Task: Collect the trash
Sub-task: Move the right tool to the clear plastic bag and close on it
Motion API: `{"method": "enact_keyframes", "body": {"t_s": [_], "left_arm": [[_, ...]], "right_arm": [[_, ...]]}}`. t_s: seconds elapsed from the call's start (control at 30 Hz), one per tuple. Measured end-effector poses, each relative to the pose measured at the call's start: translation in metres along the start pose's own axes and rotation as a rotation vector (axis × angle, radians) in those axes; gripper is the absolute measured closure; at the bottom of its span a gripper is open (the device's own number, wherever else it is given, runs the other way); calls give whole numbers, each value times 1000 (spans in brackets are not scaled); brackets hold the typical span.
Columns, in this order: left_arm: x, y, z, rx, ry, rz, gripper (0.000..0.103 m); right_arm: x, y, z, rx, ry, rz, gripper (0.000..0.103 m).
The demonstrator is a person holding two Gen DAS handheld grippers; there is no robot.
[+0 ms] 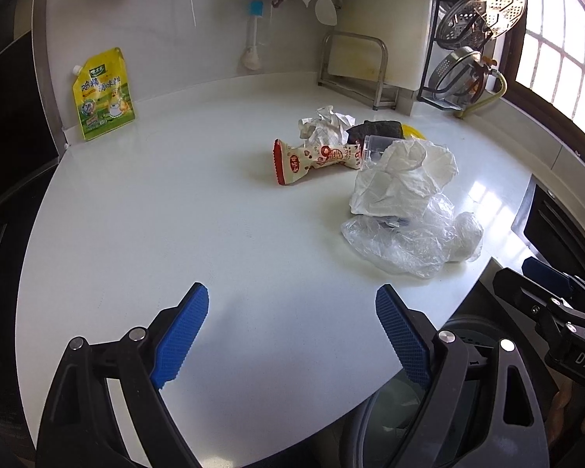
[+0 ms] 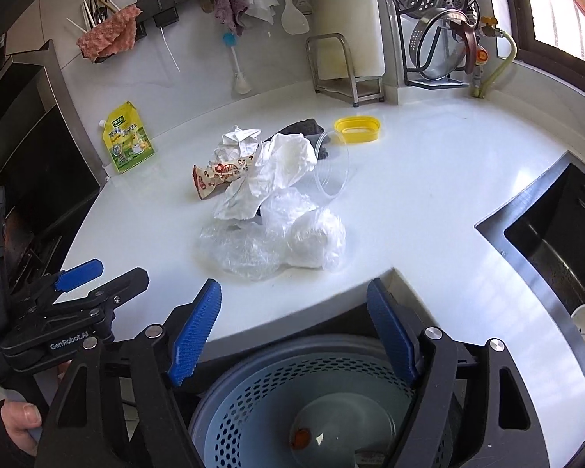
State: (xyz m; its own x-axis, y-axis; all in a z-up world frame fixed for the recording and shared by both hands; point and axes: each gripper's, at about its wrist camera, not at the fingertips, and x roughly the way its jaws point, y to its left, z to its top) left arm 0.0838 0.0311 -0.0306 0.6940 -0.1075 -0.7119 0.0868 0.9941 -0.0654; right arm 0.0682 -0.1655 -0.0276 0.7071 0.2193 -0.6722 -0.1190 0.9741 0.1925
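While both claws are held released and empty, the trash pile (image 2: 269,199) is seen on the worktop (image 2: 429,195), well beyond the right claw (image 2: 292,304) and the left claw (image 1: 292,308).

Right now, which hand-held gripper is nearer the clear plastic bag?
Right, slightly. The right hand-held gripper hangs open off the counter edge, just short of the clear plastic bag. The left hand-held gripper, open too, sits over bare counter to the bag's left.

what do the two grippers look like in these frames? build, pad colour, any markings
Both match: the left gripper and the right gripper have black plastic linkage arms with silver pivot pins and blue ribbed pads. In the right wrist view the left unit's body reads "GenRobot.AI" in white. No cables visible.
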Motion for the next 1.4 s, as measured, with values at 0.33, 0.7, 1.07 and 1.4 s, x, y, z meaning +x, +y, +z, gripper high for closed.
{"method": "enact_keyframes", "body": {"t_s": [0.33, 0.7, 1.07, 1.4], "left_arm": [[17, 2, 1, -14, 32, 5, 17], [26, -1, 0, -30, 53, 1, 17], [18, -18, 8, -17, 34, -23, 17], [24, -42, 19, 14, 12, -42, 17]], "right_arm": [[45, 7, 20, -34, 19, -2, 28], [62, 7, 21, -60, 26, 0, 51], [24, -12, 10, -14, -11, 79, 71], [-16, -59, -8, 89, -45, 17, 71]]}}
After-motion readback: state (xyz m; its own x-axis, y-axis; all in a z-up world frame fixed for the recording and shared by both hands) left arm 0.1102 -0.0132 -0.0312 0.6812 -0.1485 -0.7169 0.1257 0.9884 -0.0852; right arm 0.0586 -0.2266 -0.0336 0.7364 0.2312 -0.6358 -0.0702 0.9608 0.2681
